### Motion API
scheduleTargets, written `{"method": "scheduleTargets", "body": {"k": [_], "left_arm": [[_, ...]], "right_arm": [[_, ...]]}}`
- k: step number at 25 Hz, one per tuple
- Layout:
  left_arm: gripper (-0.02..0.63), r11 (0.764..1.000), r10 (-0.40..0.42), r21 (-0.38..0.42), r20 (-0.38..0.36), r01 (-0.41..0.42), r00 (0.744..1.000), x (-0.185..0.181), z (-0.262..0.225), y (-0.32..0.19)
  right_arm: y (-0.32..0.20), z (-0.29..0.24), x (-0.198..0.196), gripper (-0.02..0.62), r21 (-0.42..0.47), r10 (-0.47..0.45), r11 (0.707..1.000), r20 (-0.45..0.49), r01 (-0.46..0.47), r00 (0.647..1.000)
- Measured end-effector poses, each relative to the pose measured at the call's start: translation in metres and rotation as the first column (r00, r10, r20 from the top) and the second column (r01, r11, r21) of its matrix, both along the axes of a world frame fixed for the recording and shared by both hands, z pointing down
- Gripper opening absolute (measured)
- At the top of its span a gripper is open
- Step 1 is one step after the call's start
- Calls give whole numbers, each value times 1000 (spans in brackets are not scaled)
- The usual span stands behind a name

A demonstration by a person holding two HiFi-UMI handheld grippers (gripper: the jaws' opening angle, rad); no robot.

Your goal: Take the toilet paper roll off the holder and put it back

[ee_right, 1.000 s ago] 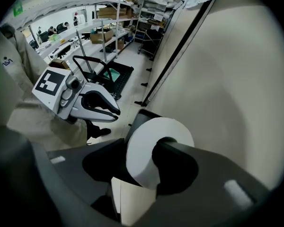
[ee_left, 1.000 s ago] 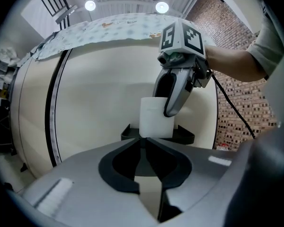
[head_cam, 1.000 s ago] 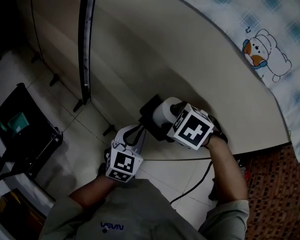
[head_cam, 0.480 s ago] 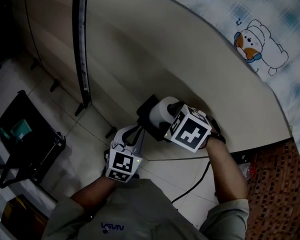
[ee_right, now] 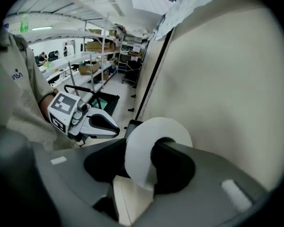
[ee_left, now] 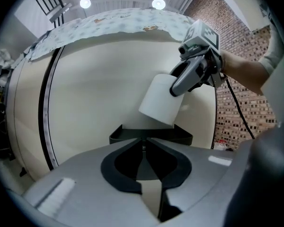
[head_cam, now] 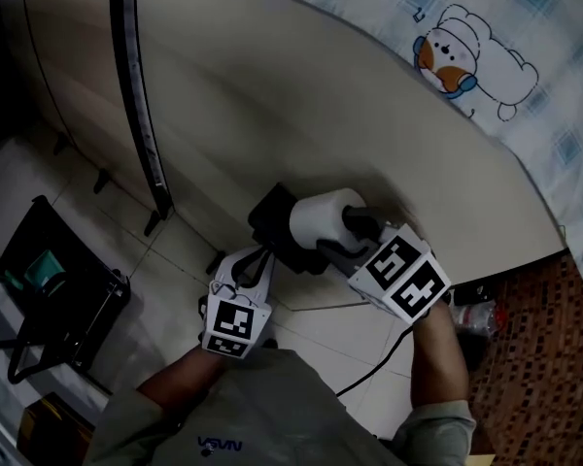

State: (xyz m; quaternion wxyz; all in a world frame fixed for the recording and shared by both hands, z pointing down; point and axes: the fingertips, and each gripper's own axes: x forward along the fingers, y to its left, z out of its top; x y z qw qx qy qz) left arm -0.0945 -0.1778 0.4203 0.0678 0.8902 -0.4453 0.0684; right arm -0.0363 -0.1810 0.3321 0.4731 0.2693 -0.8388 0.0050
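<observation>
Pale tile floor (head_cam: 165, 260) is running under me, with a beige curved panel (head_cam: 301, 105) rising ahead.

Nearest first: left gripper (ee_left: 143, 144) is sitting closed with nothing in it, pointing at the holder (head_cam: 269, 219) from close by.

Right gripper (ee_right: 141, 160) is clamping the toilet paper roll (head_cam: 321, 216). One jaw is going down the core and the other is on the outside, so it's pinching a single wall. Jaws have just been closing with the roll between them.

Roll is hanging tilted just above the black holder, low on the panel. I can't tell whether its lower edge is clearing the tray lip.

Risks as I'm reading them:
- One-wall pinch on soft paper: a fast swing is likely pivoting the roll about the pads, then it's slipping off to the floor.
- Squeezing harder is risking an oval core, and then it's not seating back cleanly.
- Going back in while tilted, the edge could be catching the holder lip and levering out of the grip.
- The outer jaw could be dragging the top layer and starting a loose tail unwinding.
- Left gripper is parking near the holder, so the two could be clashing on the return.

Furthest back, printed cloth (head_cam: 486, 27) is lying over the panel top and isn't in play.
</observation>
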Motion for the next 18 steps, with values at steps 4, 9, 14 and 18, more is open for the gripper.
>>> {"method": "scheduleTargets", "body": {"k": [4,9,14,18], "left_arm": [[28,1000,1,9,-2,-1,1000,4,-5,-3],[25,1000,3,12,-16,-3,1000,9,-8,-1],[17,1000,15,11,-24,-14,1000,14,-10,2],[11,1000,24,10,-29,-24,999,19,-8,6]], "right_arm": [[11,-15,18,173,57,49,997,128,-57,991],[29,-23,38,173,104,109,985,262,-140,959],[43,-25,52,173,127,149,967,426,-222,893],[55,-20,67,173,138,157,956,505,-259,849]]}}
